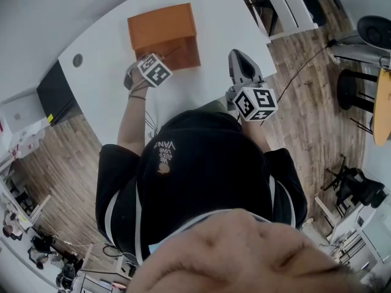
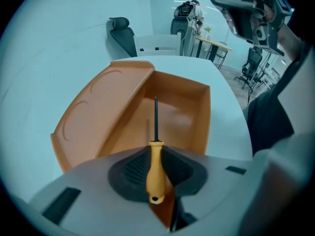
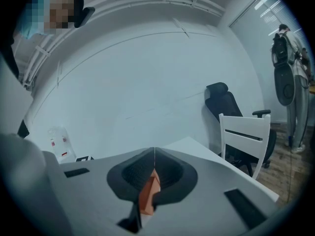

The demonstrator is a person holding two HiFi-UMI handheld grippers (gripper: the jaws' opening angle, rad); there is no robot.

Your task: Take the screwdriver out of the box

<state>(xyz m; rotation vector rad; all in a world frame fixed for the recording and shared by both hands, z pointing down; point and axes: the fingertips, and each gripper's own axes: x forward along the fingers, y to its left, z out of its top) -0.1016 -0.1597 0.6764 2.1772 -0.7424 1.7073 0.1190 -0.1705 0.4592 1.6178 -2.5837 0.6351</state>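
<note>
An orange box [image 1: 164, 32] stands open on the white table, its lid [image 2: 103, 112] swung up to the left in the left gripper view. My left gripper [image 2: 156, 149] points steeply down over the box's near edge. Its pads are pressed on the yellow handle of the screwdriver [image 2: 156, 171], whose thin dark shaft reaches into the box [image 2: 177, 107]. In the head view the left gripper [image 1: 146, 72] sits at the box's front edge. My right gripper [image 1: 241, 60] hovers to the right of the box, pointing nearly level. It [image 3: 154, 154] is shut with nothing between its jaws.
The white table [image 1: 208, 17] ends close to the right gripper's right side. A white chair [image 3: 244, 136] and a black office chair [image 3: 221, 102] stand beyond that edge. A round cable hole [image 1: 77, 60] and a black cabinet [image 1: 52, 93] lie left.
</note>
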